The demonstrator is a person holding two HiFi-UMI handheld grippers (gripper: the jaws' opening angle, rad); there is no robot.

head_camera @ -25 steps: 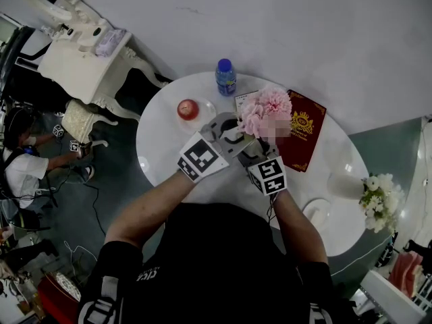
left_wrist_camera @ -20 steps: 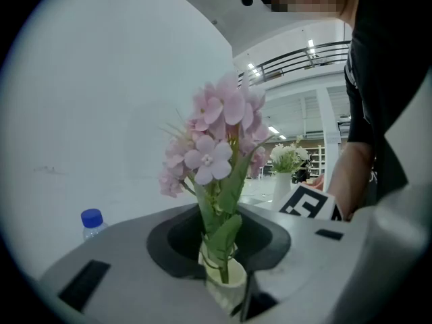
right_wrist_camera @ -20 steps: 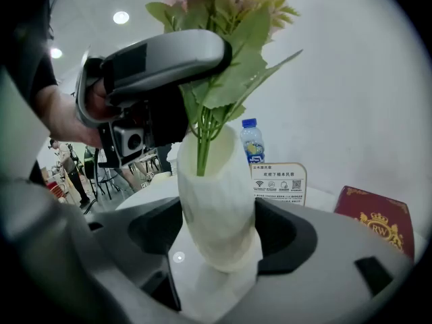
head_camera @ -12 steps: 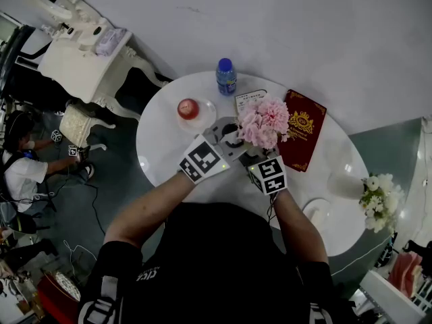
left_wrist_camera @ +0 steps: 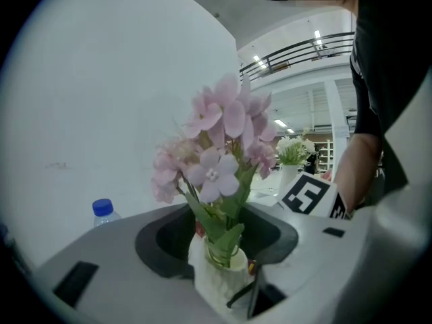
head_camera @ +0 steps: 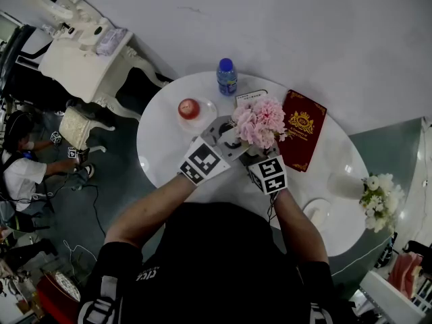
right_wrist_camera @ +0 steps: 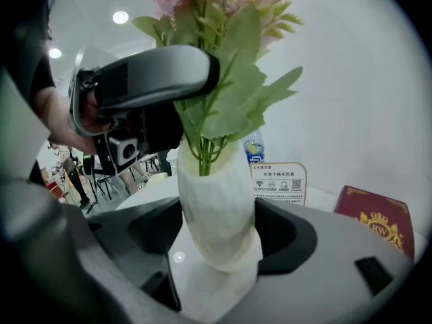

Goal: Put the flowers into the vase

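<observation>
A bunch of pink flowers (head_camera: pixel 260 122) stands with its green stems (right_wrist_camera: pixel 200 150) in a white ribbed vase (right_wrist_camera: pixel 216 208) at the middle of the round table. My right gripper (head_camera: pixel 253 155) is shut on the vase's body, which fills the space between its jaws (right_wrist_camera: pixel 216 231). My left gripper (head_camera: pixel 226 135) reaches in from the left at stem height, above the vase mouth (left_wrist_camera: pixel 219 262). Its jaws have just been opening. The stems and leaves (left_wrist_camera: pixel 223 225) stand between them with room on both sides.
On the white table (head_camera: pixel 162 147) are a blue-capped bottle (head_camera: pixel 226 77), a red apple on a small plate (head_camera: pixel 188 108), a sign card (head_camera: pixel 248 98) and a dark red book (head_camera: pixel 302 128). A second white vase with white flowers (head_camera: pixel 378 198) stands at the right edge, beside a white dish (head_camera: pixel 316 211).
The pink flowers have shifted a little to the left and toward me, and the left gripper has edged along with them. The right gripper has stayed where it was.
</observation>
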